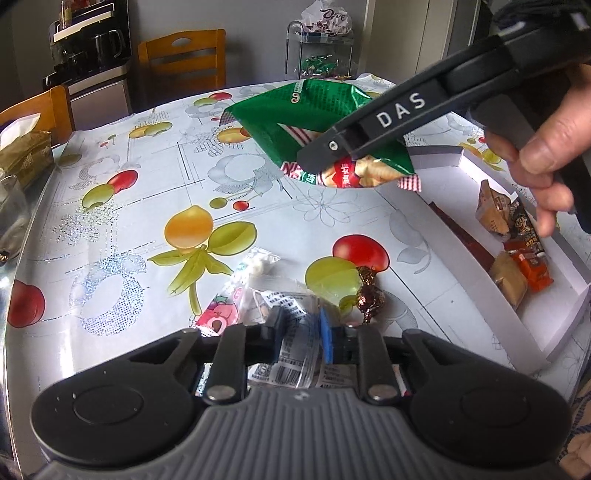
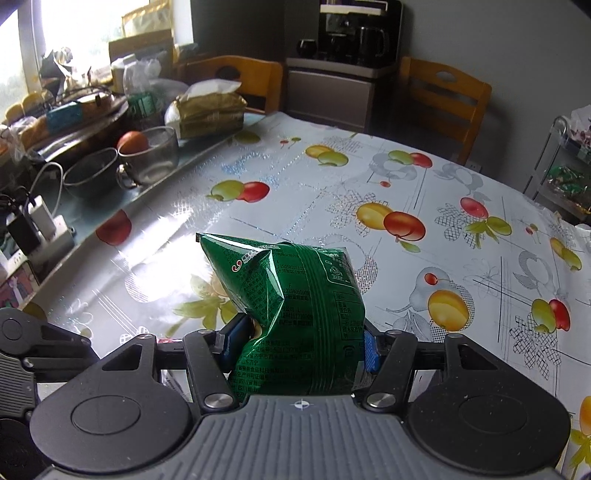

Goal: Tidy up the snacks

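Fruit-print tablecloth covers the table, w/ orange wooden chairs and a dark coffee machine behind. Right gripper pinches a green snack bag betw. its blue pads, bag crumpled and held up off the cloth; in left wrist view the same bag hangs above table centre, a person's hand on the gripper handle. Left gripper is down low, fingers pressed nearly together on a clear wrapper w/ printed label, wrapper squeezed betw. the pads. Just beside it on the cloth: a brown foil candy, a small white-filled packet, a pink fruit-print packet. White tray at right holds several snacks: tan biscuit packs, orange wrapper, dark one.
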Available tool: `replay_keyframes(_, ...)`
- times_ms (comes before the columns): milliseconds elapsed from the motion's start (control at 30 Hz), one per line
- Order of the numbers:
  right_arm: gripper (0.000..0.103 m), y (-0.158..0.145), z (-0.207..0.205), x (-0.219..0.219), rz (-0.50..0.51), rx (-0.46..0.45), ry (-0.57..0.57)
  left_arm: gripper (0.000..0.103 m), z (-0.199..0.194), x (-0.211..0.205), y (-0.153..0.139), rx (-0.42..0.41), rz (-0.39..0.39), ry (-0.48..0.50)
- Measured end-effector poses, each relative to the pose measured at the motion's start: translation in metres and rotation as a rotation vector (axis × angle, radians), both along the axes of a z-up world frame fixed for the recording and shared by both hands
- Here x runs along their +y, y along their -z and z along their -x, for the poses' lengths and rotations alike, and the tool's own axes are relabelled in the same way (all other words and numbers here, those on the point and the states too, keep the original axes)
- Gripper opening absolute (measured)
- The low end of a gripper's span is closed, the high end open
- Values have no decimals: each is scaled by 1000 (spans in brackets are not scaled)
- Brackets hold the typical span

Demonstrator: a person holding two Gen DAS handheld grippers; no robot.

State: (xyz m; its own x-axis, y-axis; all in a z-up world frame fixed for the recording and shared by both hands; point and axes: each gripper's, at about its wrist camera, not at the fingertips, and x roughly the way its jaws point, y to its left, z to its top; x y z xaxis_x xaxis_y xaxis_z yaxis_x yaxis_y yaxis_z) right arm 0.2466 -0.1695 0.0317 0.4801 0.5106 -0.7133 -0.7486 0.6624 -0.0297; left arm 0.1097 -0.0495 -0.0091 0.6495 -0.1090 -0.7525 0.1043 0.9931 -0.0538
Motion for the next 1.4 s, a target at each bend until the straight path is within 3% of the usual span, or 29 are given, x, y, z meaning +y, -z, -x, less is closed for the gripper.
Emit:
replay_keyframes(567, 60, -6, 12, -5, -32, 5, 5, 15, 0, -4, 5, 28, -86, 1)
replay_keyframes(633, 60, -7, 12, -5, -34, 2, 5, 22, -1, -4, 6, 38, -87, 2)
replay_keyframes(700, 60, -7, 13, -6, -36, 3, 6, 47, -4, -4, 12, 80, -77, 8)
replay_keyframes(767, 60, -7, 13, -6, -37, 3, 6, 50, -2, -4, 18, 93, -67, 6)
replay_keyframes(933, 60, -8, 11, -7, -41, 3, 12, 49, -4, -5, 21, 92, -70, 13)
replay_keyframes(1167, 60, -9, 11, -7, -43, 2, 13, 33, -6, -4, 17, 77, -53, 13)
replay_keyframes(1400, 60, -12, 12, -7, -48, 0, 12, 24, -2, -2, 11, 43, -42, -9)
